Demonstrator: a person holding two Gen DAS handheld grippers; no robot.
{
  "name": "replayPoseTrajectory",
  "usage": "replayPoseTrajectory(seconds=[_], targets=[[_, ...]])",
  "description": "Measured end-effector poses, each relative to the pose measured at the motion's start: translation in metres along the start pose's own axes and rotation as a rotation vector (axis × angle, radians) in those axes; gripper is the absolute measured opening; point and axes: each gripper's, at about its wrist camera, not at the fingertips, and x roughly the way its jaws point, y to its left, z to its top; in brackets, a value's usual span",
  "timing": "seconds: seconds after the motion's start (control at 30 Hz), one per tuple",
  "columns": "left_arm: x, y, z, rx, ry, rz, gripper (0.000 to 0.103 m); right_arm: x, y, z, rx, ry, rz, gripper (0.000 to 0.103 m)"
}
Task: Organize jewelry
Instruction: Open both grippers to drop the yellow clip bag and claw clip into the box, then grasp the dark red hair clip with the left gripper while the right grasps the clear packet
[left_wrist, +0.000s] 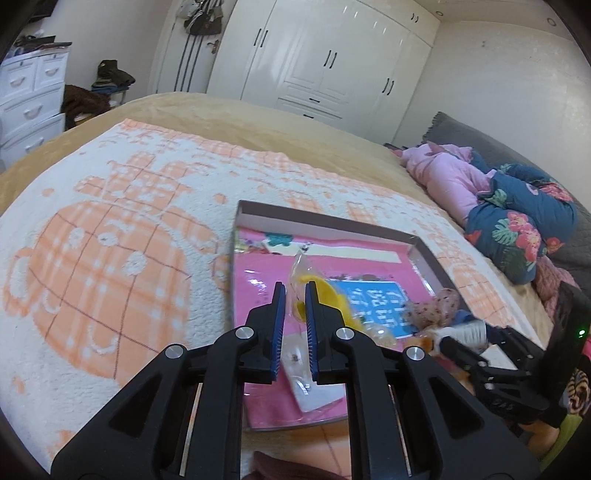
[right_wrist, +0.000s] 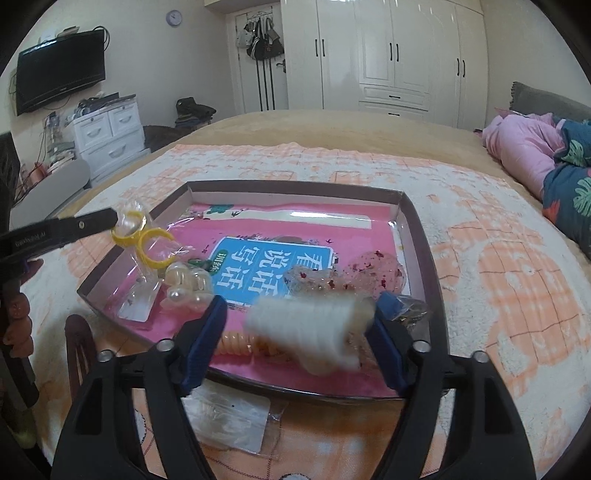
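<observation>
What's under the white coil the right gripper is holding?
Beneath the white coil lies an orange coil on the pink book inside the tray. The coil hides whatever lies directly behind it.

- one shallow box tray (right_wrist: 417, 236) on the blanket
- one pink book (right_wrist: 273, 266) lying in it
- two yellow rings (right_wrist: 155, 245) in one clear bag (right_wrist: 146, 266)
- one pearl cluster (right_wrist: 188, 286)
- one white ridged piece (right_wrist: 306, 325), blurry
- one peach coil hair tie (right_wrist: 240, 341)
- two clear speckled pieces (right_wrist: 369, 275), I think
- one empty-looking clear bag (right_wrist: 229, 421) outside the tray
- two grippers, left gripper (left_wrist: 295, 295) and right gripper (right_wrist: 299, 317)
</observation>
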Motion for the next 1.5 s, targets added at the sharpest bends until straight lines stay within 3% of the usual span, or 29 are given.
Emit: replayPoseTrajectory(seconds=[0.23,0.47,1.0,1.5], targets=[[0.001,0.008,-0.006,-0.004,0.012,0.036,0.008,-0.012,-0.001,-0.003,-0.006,-0.041,-0.026,0.085],[-0.004,0.009,-0.012,0.006,0.018,0.065,0.035,-0.028,0.001,-0.010,-0.019,-0.068,-0.030,0.089],[-0.038,-0.003,-0.021,0.064,-0.021,0.111,0.077,-0.053,0.014,-0.029,-0.053,-0.060,0.000,0.093],[-0.064,-0.006,-0.044,0.070,0.008,0.124,0.084,-0.055,0.026,-0.047,-0.079,-0.003,0.027,0.093]])
